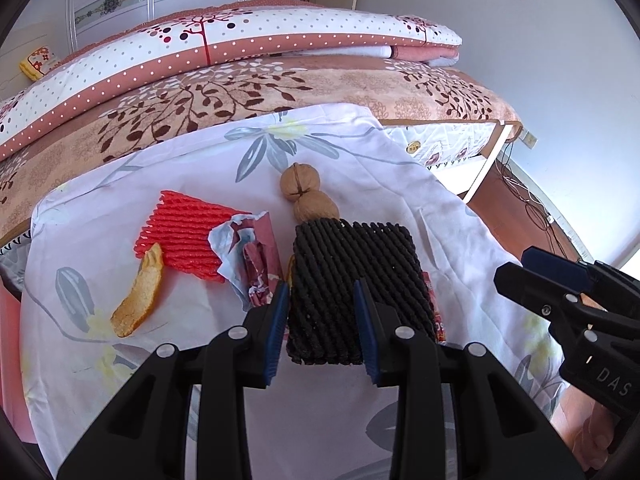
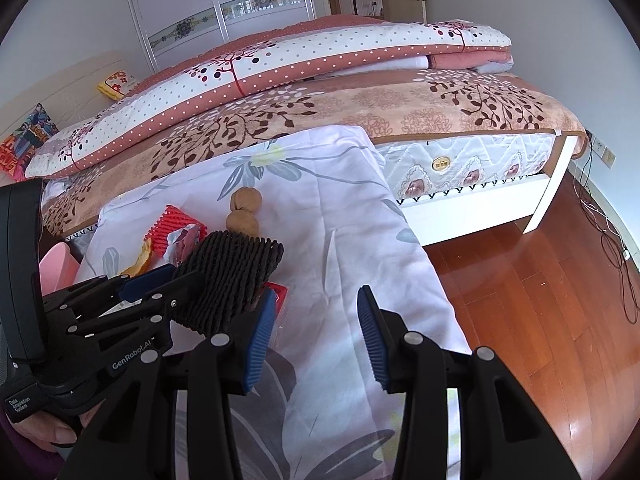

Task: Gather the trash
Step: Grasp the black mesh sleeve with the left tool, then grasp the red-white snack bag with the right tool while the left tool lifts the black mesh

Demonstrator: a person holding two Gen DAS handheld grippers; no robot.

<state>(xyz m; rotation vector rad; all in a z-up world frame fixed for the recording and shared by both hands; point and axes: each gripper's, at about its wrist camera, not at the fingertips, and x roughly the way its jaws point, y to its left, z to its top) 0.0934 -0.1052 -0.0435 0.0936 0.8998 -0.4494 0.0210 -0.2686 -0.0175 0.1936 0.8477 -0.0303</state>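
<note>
The left hand-held gripper [image 1: 320, 328] clamps the black foam net [image 1: 356, 280], its length running straight ahead; the right hand-held gripper [image 2: 316, 336] waits beside, fingers apart and empty.

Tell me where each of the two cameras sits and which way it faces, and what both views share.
Left wrist: rides the left gripper, facing forward over the floral cloth toward the bed; its fingers flank the black foam net; the right gripper shows at right.
Right wrist: rides the right gripper, facing along the cloth's right side and the wood floor; its jaws are open on nothing; the left gripper and a thumb show at left.
Shared: black net, two walnuts, red foam net, peel, bed.
</note>
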